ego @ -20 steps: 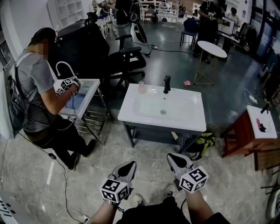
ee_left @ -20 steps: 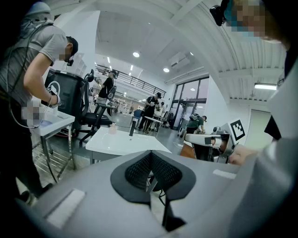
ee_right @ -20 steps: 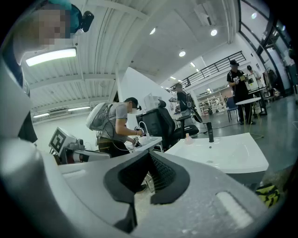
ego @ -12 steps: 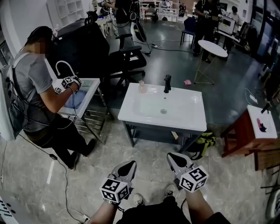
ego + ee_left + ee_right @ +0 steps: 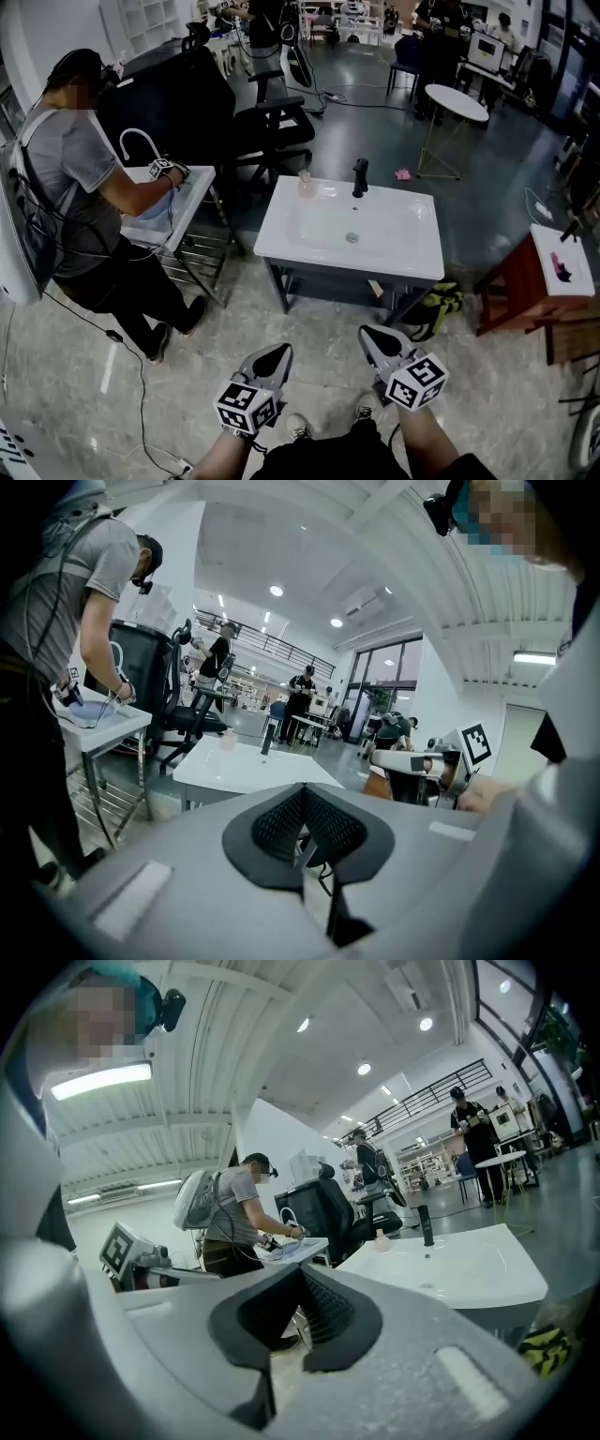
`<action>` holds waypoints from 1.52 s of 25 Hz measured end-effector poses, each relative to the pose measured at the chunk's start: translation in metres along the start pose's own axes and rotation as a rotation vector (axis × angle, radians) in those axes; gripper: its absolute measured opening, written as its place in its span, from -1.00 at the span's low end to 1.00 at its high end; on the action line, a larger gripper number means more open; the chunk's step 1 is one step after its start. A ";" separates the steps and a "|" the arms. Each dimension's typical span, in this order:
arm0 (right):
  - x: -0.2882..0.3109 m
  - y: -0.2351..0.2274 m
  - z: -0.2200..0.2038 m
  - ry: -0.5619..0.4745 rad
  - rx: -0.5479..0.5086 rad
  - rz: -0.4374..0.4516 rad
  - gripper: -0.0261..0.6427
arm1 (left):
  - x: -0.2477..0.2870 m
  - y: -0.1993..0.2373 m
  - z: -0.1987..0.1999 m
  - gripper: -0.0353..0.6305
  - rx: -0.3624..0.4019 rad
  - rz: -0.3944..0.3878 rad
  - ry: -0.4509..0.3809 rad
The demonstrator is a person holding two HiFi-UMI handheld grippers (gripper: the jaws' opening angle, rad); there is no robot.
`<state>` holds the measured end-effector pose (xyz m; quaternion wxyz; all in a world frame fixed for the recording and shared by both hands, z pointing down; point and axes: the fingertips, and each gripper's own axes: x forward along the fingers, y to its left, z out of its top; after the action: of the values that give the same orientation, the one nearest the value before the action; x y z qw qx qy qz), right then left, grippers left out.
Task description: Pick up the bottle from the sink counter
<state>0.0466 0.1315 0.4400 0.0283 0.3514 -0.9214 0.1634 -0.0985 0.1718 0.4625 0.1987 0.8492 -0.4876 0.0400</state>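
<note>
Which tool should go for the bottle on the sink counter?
Left, probably. The bottle stands on the sink, back left, left of the faucet, roughly in line with the left tool; the right tool sits further right. Both are shut.

Pinkish bottle point(image 5: 306, 187) stands upright on sink counter point(image 5: 347, 265).

Your kit, itemised:
- left gripper point(image 5: 279, 351) and right gripper point(image 5: 368, 334): each a light grey, wedge-shaped shell
- black ribbed pads point(image 5: 277, 825) line the jaws
- each gripper carries a white cube point(image 5: 246, 405) printed with black square markers
- you wear dark clothing point(image 5: 319, 461) and light laced shoes point(image 5: 300, 429)
</note>
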 end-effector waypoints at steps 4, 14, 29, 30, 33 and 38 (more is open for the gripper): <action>0.004 0.003 0.000 0.002 -0.003 0.002 -0.92 | -0.004 0.003 0.002 -0.88 -0.008 -0.002 -0.005; 0.021 0.028 -0.002 0.002 -0.016 -0.017 -0.92 | -0.027 0.026 0.003 -0.88 0.006 -0.013 -0.017; 0.037 0.046 -0.003 -0.024 -0.018 -0.038 -0.92 | -0.049 0.046 0.002 -0.88 0.019 -0.030 -0.013; 0.038 0.043 -0.002 -0.026 -0.017 -0.039 -0.92 | -0.047 0.046 0.004 -0.88 0.020 -0.031 -0.013; 0.041 0.035 0.003 -0.029 -0.023 -0.034 -0.92 | -0.040 0.046 0.009 -0.88 0.021 -0.023 -0.017; 0.045 0.010 0.012 -0.027 -0.025 -0.014 -0.92 | -0.020 0.043 0.015 -0.88 0.024 0.001 -0.026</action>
<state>0.0068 0.1059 0.4330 0.0216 0.3595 -0.9213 0.1469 -0.1468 0.1630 0.4567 0.1823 0.8518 -0.4899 0.0349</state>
